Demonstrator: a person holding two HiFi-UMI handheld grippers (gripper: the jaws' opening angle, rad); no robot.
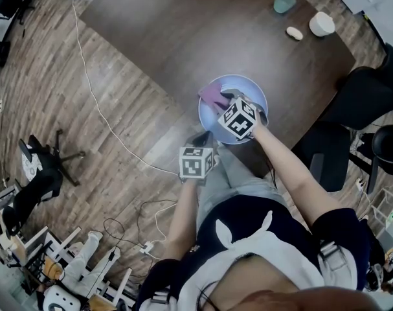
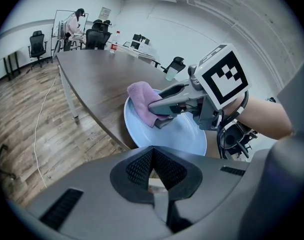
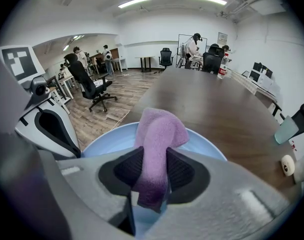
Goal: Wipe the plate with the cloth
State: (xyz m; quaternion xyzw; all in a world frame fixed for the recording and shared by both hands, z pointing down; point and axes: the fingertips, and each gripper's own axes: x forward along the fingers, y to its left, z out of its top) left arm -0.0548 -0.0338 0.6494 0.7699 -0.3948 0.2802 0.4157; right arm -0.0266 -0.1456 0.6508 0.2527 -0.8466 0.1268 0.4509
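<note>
From the head view, the pale blue plate [image 1: 253,87] sits at the near edge of the brown surface [image 1: 202,31]. The right claw [image 1: 227,98] is over it, and the left claw [image 1: 202,138] is at its near rim.

In the left gripper view, the left claw [image 2: 152,156] is pressed together, empty, in front of the plate [image 2: 184,134].

In the right gripper view, the right claw [image 3: 152,171] is clamped on the purple cloth [image 3: 159,129], which drapes over the plate [image 3: 109,139].

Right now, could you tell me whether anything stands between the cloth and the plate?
Nothing visible does. The right gripper is shut on the cloth, which hangs directly over the bare plate.
</note>
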